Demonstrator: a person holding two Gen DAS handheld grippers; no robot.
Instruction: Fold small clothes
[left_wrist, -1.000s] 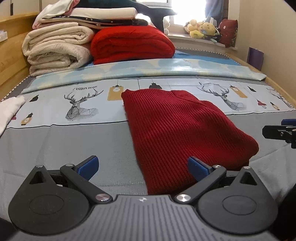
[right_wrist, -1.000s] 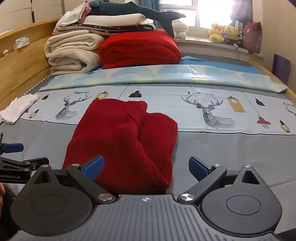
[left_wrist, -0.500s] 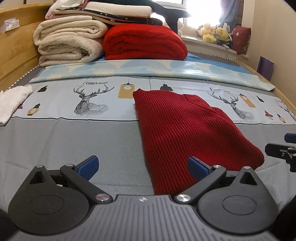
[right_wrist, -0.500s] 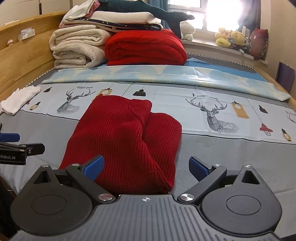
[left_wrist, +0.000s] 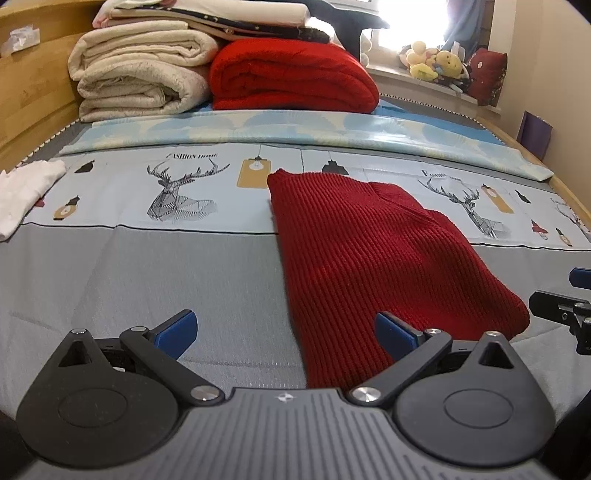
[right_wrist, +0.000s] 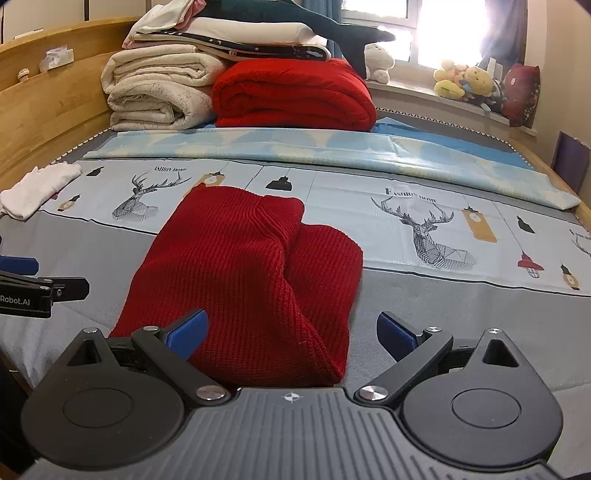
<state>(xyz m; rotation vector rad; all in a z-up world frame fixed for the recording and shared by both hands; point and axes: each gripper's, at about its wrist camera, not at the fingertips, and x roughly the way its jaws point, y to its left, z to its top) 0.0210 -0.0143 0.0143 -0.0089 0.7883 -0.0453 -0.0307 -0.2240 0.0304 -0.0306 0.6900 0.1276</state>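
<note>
Left tool (left_wrist: 286, 330): blue-padded fingers spread wide apart, nothing between them, held low above the near edge of the bed; its side shows at the left border of the right wrist view (right_wrist: 40, 286).
Right tool (right_wrist: 291, 330): fingers likewise wide apart and empty, low over the near edge; its tip shows at the right border of the left wrist view (left_wrist: 565, 314).
Red sweater (right_wrist: 251, 280): ribbed knit, folded into a long bundle, lying flat on the bed just ahead of both tools; its near end reaches in front of the left tool's right finger and the right tool's left finger. Whether either finger touches it, I cannot tell.
Bed (left_wrist: 140, 266): grey cover near, then a pale blue band printed with deer and lamps.
White cloth (right_wrist: 37, 188): crumpled at the bed's left edge, well apart from the sweater.
Far end: cream blankets (left_wrist: 144, 70) rolled beside a folded red blanket (left_wrist: 291, 77), more linen stacked on top.
Window sill: plush toys (right_wrist: 465, 81).
</note>
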